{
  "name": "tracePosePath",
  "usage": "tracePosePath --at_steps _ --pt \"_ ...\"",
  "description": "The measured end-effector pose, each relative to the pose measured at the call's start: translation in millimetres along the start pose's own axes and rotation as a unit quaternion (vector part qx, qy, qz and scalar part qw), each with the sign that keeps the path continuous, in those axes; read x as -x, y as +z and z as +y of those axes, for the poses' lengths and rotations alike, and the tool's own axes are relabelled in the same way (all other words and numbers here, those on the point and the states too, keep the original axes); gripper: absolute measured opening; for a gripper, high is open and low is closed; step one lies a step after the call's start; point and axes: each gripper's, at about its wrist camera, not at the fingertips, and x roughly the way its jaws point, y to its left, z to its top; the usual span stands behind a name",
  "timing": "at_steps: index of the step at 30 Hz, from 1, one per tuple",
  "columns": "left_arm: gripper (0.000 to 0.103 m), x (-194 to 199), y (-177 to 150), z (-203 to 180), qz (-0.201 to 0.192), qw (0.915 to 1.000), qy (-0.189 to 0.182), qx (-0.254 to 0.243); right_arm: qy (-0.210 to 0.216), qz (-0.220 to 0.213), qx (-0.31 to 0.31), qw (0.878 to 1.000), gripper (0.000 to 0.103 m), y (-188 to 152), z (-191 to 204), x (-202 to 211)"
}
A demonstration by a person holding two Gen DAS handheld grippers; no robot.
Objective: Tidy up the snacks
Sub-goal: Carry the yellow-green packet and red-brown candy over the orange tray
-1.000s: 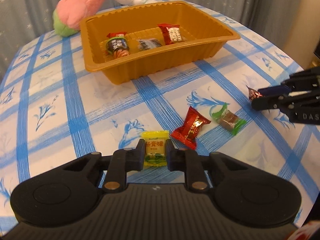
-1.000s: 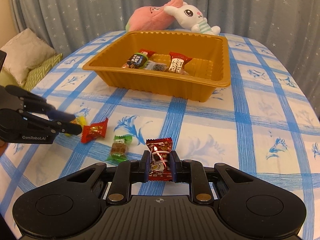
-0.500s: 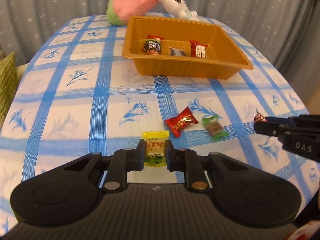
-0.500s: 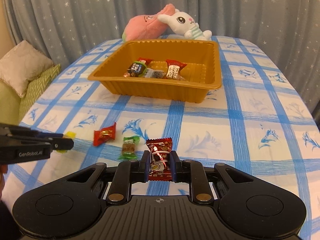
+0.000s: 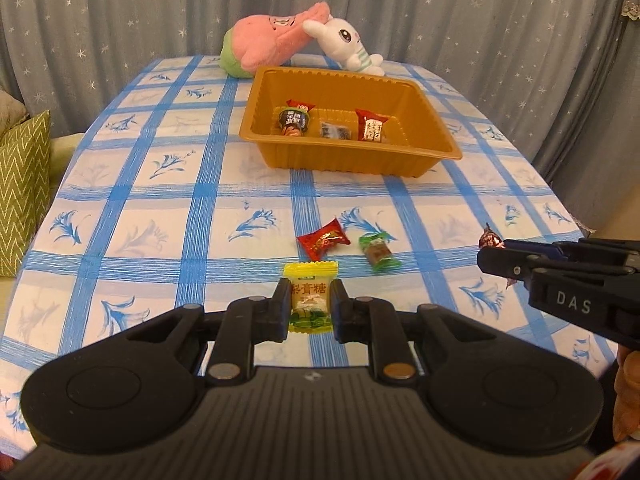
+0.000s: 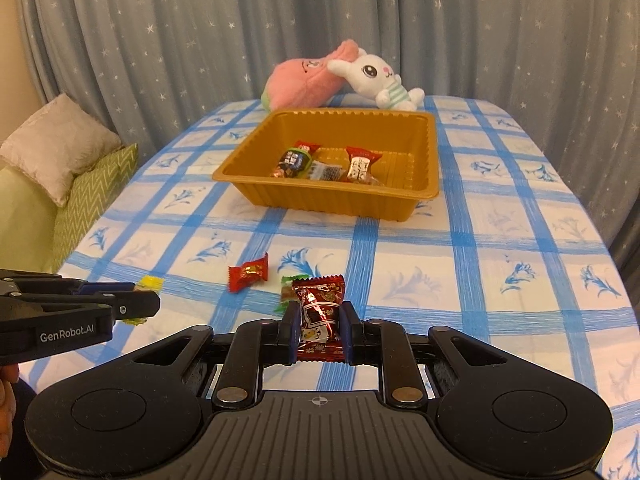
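Both grippers have risen off the cloth since a second ago, each carrying its sweet with it, and the tray now sits farther off and lower in both views. The left gripper [image 5: 310,306] is clamped tight on a yellow candy [image 5: 311,299], held upright between its fingers and clear of the table. The right gripper [image 6: 319,332] is likewise closed on a dark red foil candy [image 6: 321,316], whose top edge stands above the fingertips.

Between the grippers and the orange tray [image 5: 348,160] lies a broad stretch of bare cloth. Only two loose sweets remain on it: a red wrapped candy [image 5: 323,239] and a green wrapped candy [image 5: 378,251], close together but apart, both well short of the tray's near wall. The tray holds three wrapped snacks in a row near its middle, with bare floor around them. Behind it, a pink plush [image 5: 266,40] and a white rabbit plush [image 5: 348,44] lean together at the far edge of the table.

In the left wrist view the right gripper reaches in from the right edge, its fingertips over the cloth near the table's right side. The table [image 6: 500,240] is covered by a white cloth with a blue check and blue flowers. Grey star-printed curtains [image 6: 200,40] hang behind, and a green zigzag cushion [image 6: 92,196] and a beige cushion [image 6: 60,148] lie on a seat at the left.
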Motion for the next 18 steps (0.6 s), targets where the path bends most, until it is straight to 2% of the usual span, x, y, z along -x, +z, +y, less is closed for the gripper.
tracePosePath --at_steps 18 --pt "0.018 21.0 3.2 -11.9 -0.015 0.9999 -0.007 -0.004 -0.008 -0.017 0.000 1.000 0.021 0.2 0.2 28.6"
